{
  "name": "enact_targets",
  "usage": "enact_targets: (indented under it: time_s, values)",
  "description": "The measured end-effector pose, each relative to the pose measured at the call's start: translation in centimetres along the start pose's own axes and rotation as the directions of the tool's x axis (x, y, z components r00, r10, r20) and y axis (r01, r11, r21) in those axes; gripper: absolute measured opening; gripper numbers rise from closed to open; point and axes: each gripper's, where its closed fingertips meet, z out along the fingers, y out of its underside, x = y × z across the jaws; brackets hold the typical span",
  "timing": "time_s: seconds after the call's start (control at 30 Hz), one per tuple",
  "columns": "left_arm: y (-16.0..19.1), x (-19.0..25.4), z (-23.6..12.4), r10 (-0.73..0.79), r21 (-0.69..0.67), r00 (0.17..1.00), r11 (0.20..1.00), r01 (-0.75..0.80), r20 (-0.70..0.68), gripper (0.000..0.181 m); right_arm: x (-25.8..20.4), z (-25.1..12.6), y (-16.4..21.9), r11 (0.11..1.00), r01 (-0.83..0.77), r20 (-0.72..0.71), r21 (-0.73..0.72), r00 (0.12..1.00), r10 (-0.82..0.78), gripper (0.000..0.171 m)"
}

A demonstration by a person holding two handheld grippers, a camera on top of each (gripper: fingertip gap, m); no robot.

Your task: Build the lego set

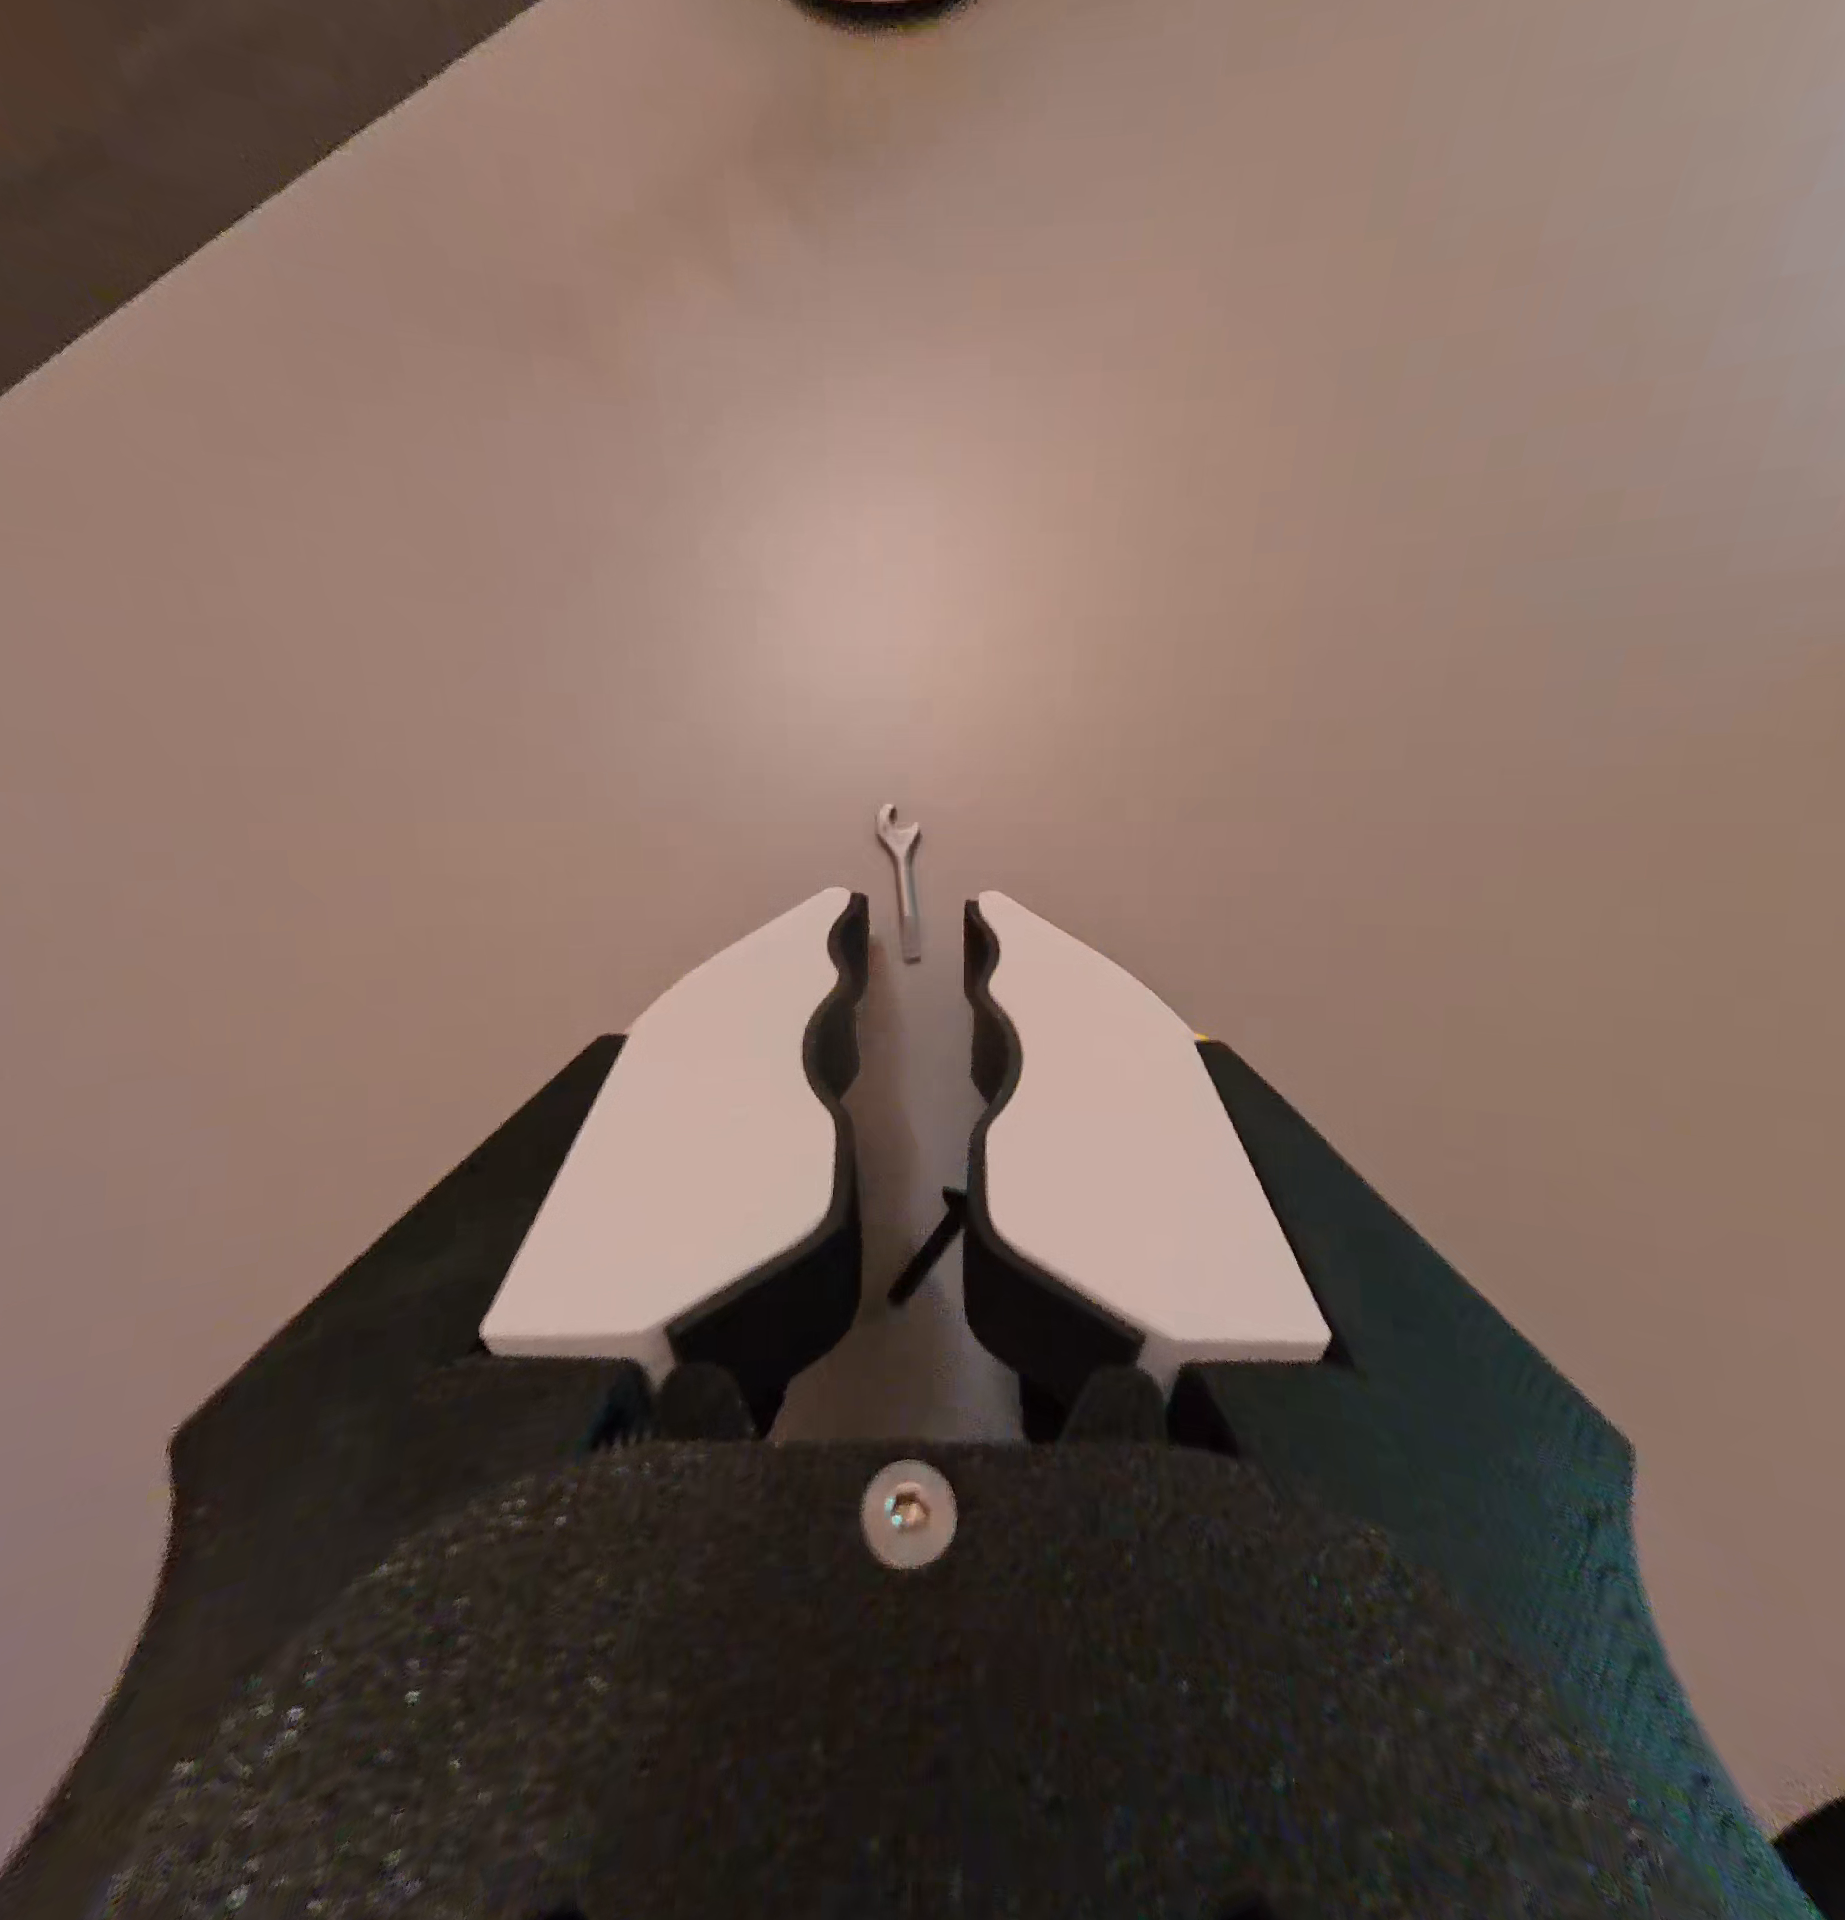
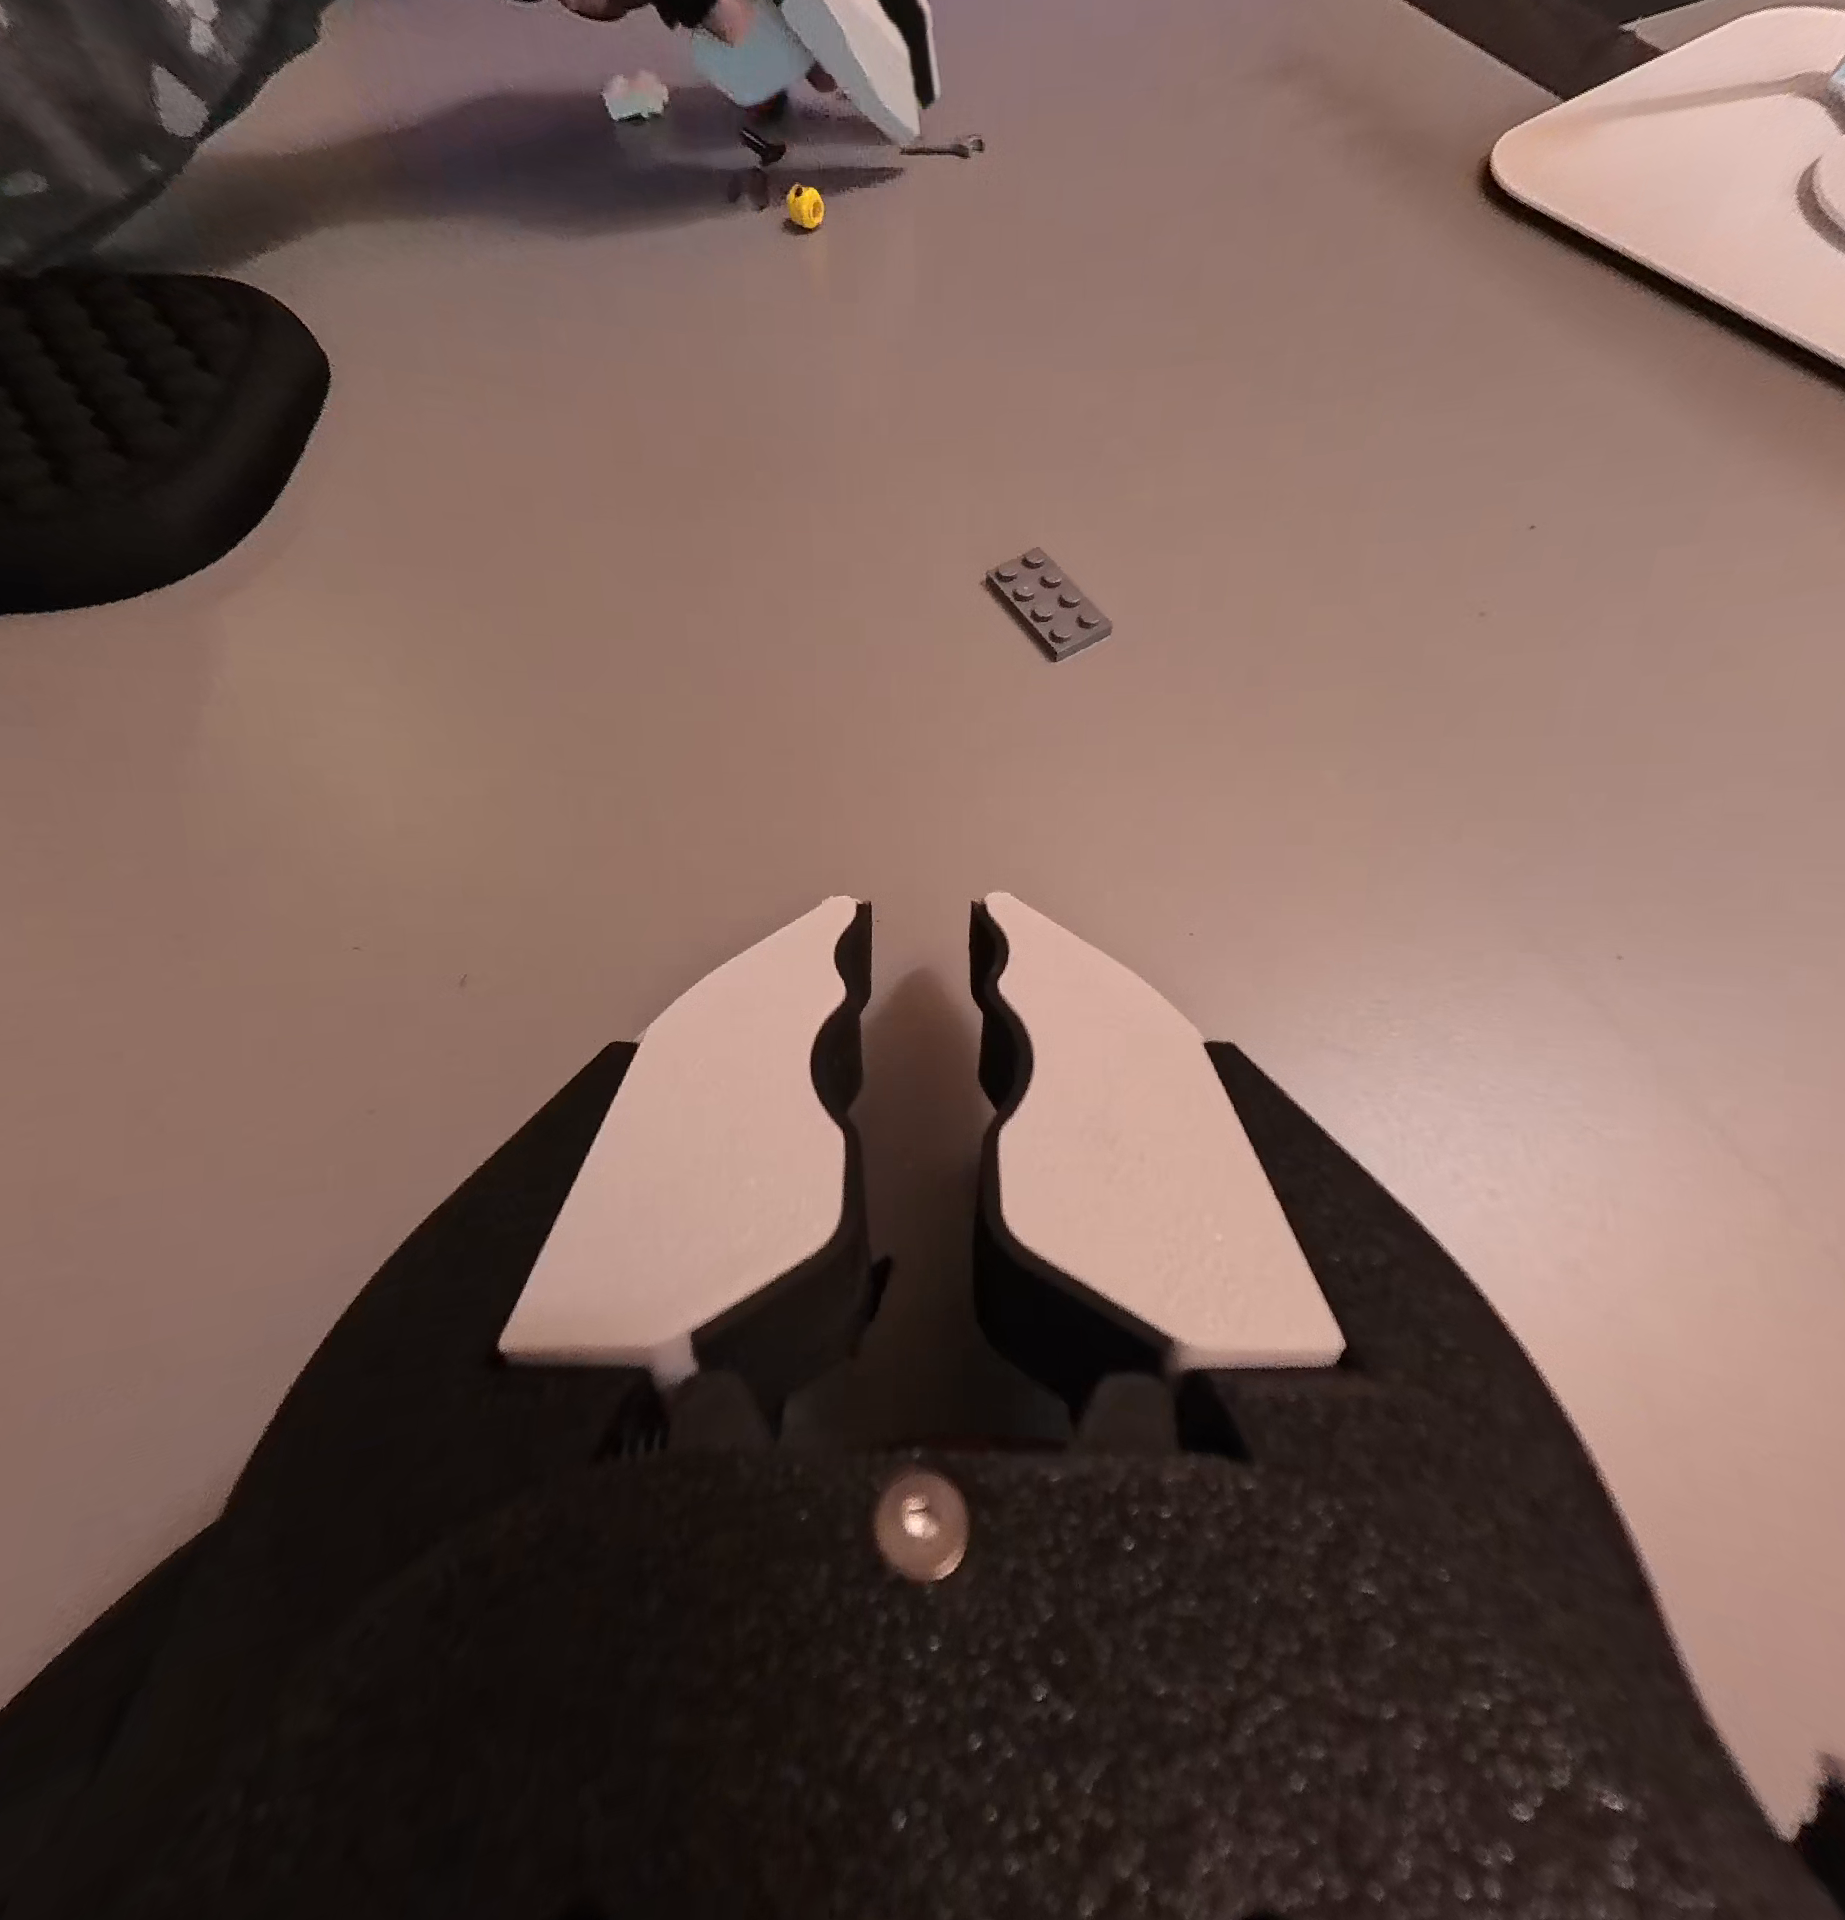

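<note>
So the left gripper [image 1: 910,902] sits parted around a tiny grey wrench [image 1: 902,881], not clamping it. Right gripper [image 2: 921,906] is parted too, empty, with the grey plate [image 2: 1049,604] lying ahead.

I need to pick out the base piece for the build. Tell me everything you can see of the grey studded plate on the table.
The grey plate is a thin, flat, dark grey rectangle that looks like plastic, with eight round studs on top in two rows of four. It lies flat, studs up, on the pale table, turned at a slant in the right wrist view. Nothing else touches it. It sits alone, well ahead of the right hand-held gripper, whose jaws stand apart and empty.
</note>
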Motion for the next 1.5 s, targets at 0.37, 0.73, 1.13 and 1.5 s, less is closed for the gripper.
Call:
enact_targets:
  time_s: [0.37,0.73,1.13,1.5]
  values:
    - [0.2,0.8,0.9,-0.023,-0.068,0.998,0.998,0.019,-0.058,0.004,0.0,0.0,0.1,1.000,-0.017,0.018,-0.006,1.000,0.017,0.018]
    - [-0.1,1.4,1.1,-0.026,-0.057,0.997,0.998,0.022,-0.077,0.003,0.0,0.0,0.2,1.000,-0.017,0.014,-0.009,1.000,0.017,0.018]
    - [-8.8,9.9,5.0,0.136,0.079,0.968,0.989,-0.122,-0.210,0.003,0.1,0.0,0.2,0.999,-0.037,0.017,-0.007,0.999,0.037,0.017]
    - [-10.2,9.6,4.0,0.102,0.184,0.985,0.980,-0.075,-0.138,0.026,0.0,-0.1,0.1,1.000,-0.027,0.022,0.003,0.999,0.027,0.017]
